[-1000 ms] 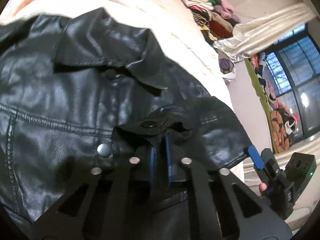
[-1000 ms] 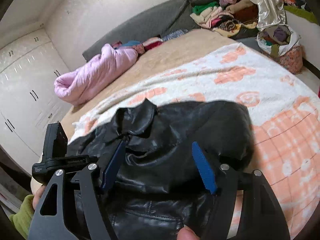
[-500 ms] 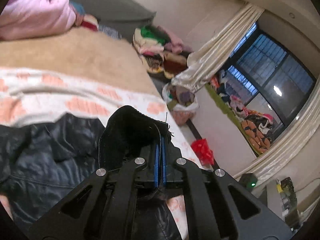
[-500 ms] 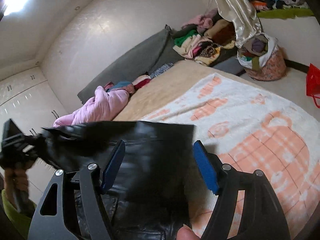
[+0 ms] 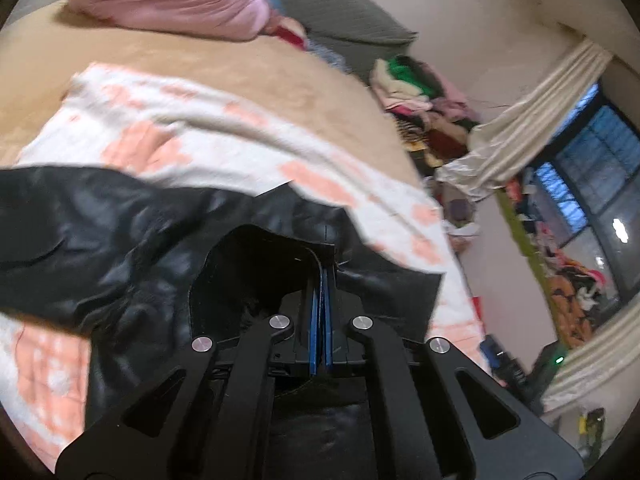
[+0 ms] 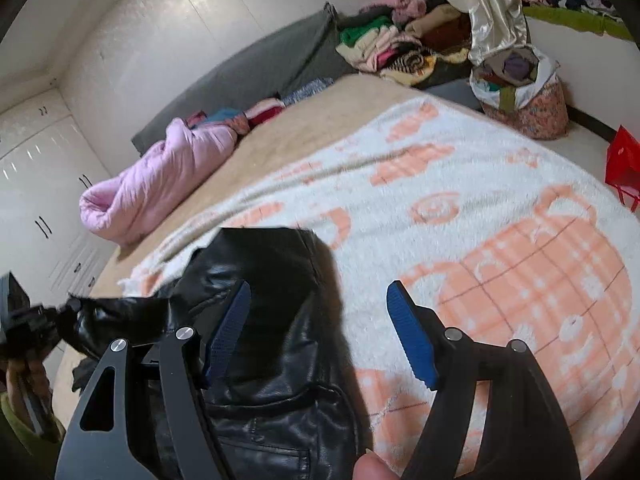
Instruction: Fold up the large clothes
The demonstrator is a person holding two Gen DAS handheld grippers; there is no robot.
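The black leather jacket (image 6: pixel 276 340) lies on the peach-and-white blanket (image 6: pixel 500 240) on the bed, its body running from the near edge toward the pink quilt (image 6: pixel 160 176). The left gripper (image 5: pixel 322 276) is clenched on a jacket edge, stretching it leftward. The right gripper (image 6: pixel 320 332) hovers spread wide, fingers (image 6: pixel 412 340) released.
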